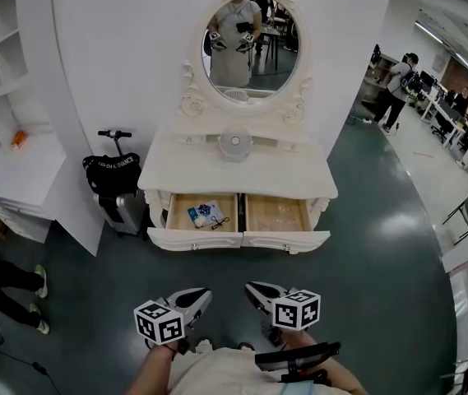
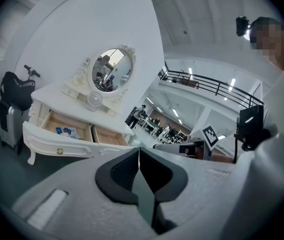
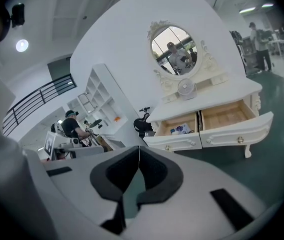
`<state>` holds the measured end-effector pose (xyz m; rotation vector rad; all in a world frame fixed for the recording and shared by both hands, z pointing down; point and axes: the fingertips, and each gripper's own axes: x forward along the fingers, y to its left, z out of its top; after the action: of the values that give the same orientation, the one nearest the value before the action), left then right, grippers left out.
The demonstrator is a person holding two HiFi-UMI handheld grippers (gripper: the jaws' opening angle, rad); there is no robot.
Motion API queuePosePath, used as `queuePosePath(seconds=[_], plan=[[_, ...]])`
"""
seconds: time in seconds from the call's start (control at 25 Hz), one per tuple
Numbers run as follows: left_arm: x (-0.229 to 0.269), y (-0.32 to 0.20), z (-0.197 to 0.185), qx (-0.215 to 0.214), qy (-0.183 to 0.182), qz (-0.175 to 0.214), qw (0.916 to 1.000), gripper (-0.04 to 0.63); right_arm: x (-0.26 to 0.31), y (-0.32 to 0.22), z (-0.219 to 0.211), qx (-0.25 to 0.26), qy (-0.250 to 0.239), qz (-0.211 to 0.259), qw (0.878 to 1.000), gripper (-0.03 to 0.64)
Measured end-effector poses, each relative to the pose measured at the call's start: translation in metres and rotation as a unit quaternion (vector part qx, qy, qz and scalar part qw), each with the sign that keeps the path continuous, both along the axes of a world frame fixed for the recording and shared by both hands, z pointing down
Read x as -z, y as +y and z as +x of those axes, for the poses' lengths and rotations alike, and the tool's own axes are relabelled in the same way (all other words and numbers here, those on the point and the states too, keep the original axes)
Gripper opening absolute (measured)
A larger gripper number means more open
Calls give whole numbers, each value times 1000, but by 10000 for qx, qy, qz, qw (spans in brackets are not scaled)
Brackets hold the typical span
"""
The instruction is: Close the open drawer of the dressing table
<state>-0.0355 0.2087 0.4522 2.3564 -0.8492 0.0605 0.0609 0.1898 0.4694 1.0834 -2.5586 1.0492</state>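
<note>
While both grippers hang low by the person's body, the dressing table [image 1: 238, 167] stands well apart from them, ahead across the dark floor [image 1: 365, 245] and against the white wall. Both of its drawers are pulled out. In the head view the left drawer [image 1: 194, 239] lies ahead of the left gripper [image 1: 203, 295] and the right drawer [image 1: 285, 241] ahead of the right gripper [image 1: 252, 287]. The left drawer holds a blue packet [image 1: 201, 214] and some small things; the right drawer's wooden bottom looks bare.

The left gripper's [image 2: 139, 155] jaws are pressed together with nothing between them. The right gripper's [image 3: 139, 155] jaws are likewise closed and empty.

The packet carries print, too small to read. A black bag [image 1: 112, 174] left of the table bears white lettering that cannot be made out. Each gripper's cube shows black-and-white square markers.
</note>
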Motion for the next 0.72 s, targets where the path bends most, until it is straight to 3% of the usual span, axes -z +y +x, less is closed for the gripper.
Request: queuePosePath(seconds=[0.44, 0.72], plan=[[-6, -10, -22, 67, 3, 13, 10000, 11, -3, -16, -20, -10, 32, -35, 10000, 18], [-17, -17, -39, -22, -42, -45, 10000, 11, -12, -16, -28, -327, -52, -97, 9994, 18]])
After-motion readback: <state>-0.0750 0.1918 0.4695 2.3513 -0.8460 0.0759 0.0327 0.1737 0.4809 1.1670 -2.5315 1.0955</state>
